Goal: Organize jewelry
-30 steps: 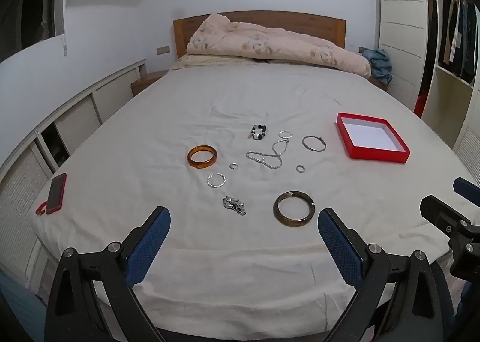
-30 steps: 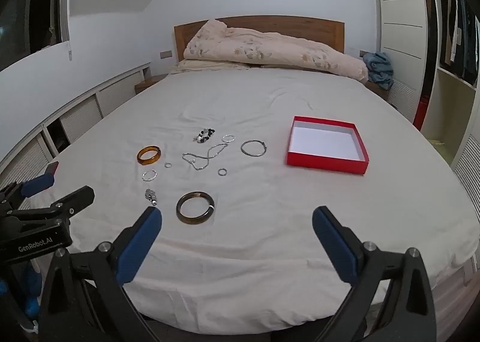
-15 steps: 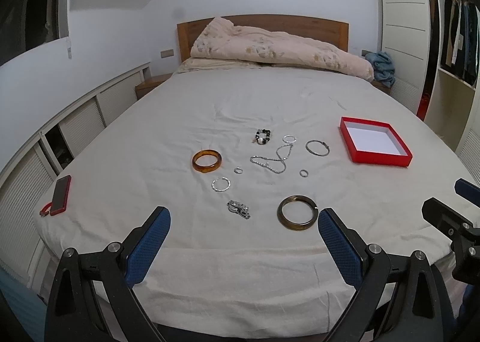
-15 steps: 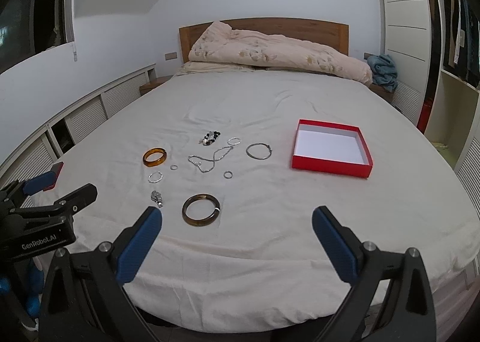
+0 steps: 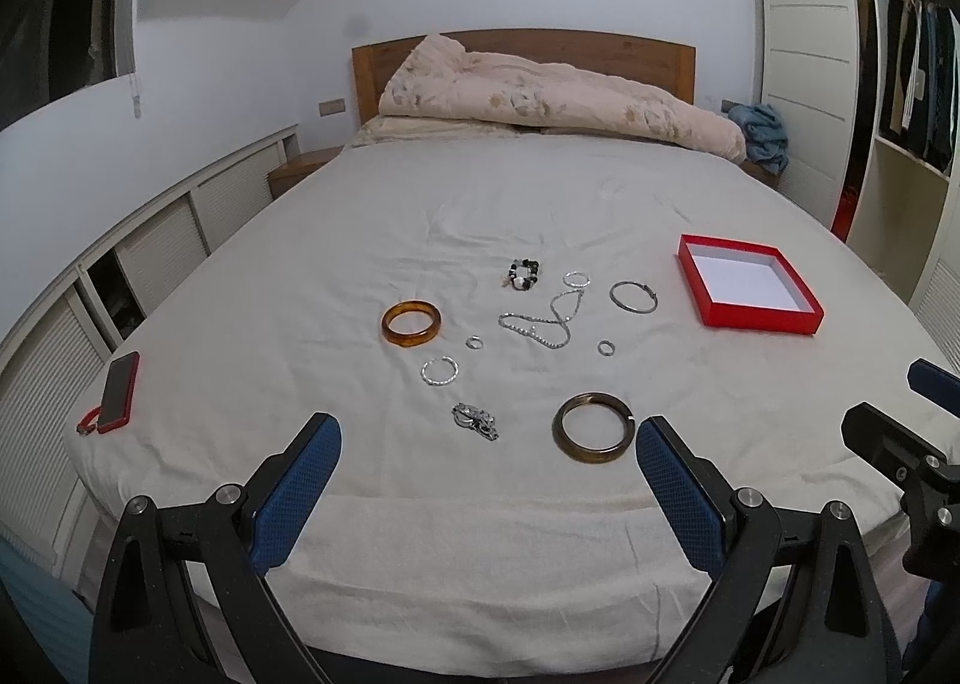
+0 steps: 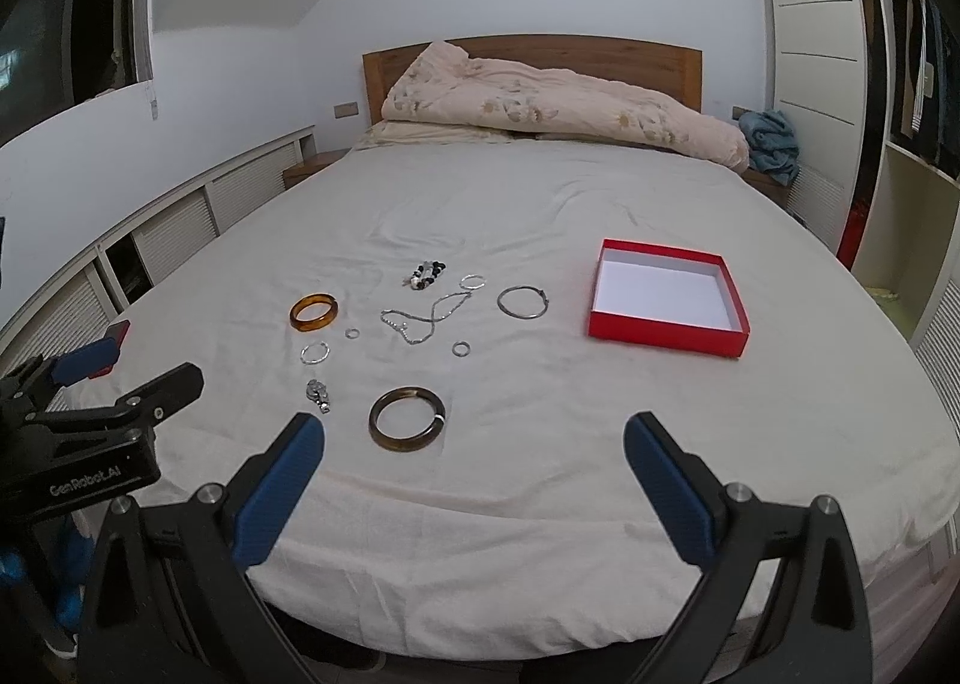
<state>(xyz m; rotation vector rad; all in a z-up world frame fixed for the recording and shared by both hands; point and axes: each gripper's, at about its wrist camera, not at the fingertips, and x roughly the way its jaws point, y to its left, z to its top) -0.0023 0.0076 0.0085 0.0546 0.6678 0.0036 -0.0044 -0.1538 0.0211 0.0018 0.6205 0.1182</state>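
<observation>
Jewelry lies scattered on the white bed sheet: an amber bangle [image 5: 412, 323], a dark brown bangle [image 5: 593, 426], a silver chain necklace [image 5: 543, 319], a bead bracelet [image 5: 524, 273], a thin silver bangle [image 5: 633, 297], small silver rings and a silver clasp piece [image 5: 475, 420]. An empty red box [image 5: 747, 291] with a white inside sits to their right; it also shows in the right wrist view [image 6: 669, 296]. My left gripper [image 5: 487, 480] is open and empty near the bed's front edge. My right gripper [image 6: 474, 480] is open and empty, right of the left one.
A red phone [image 5: 119, 391] lies at the bed's left edge. A rolled floral duvet [image 5: 552, 96] lies against the wooden headboard. White louvred cabinets run along the left wall. An open wardrobe [image 5: 912, 84] stands at the right.
Both grippers have drawn back and tilted slightly, so the bed and jewelry sit a little lower and to the right in view. Nothing on the bed has moved.
</observation>
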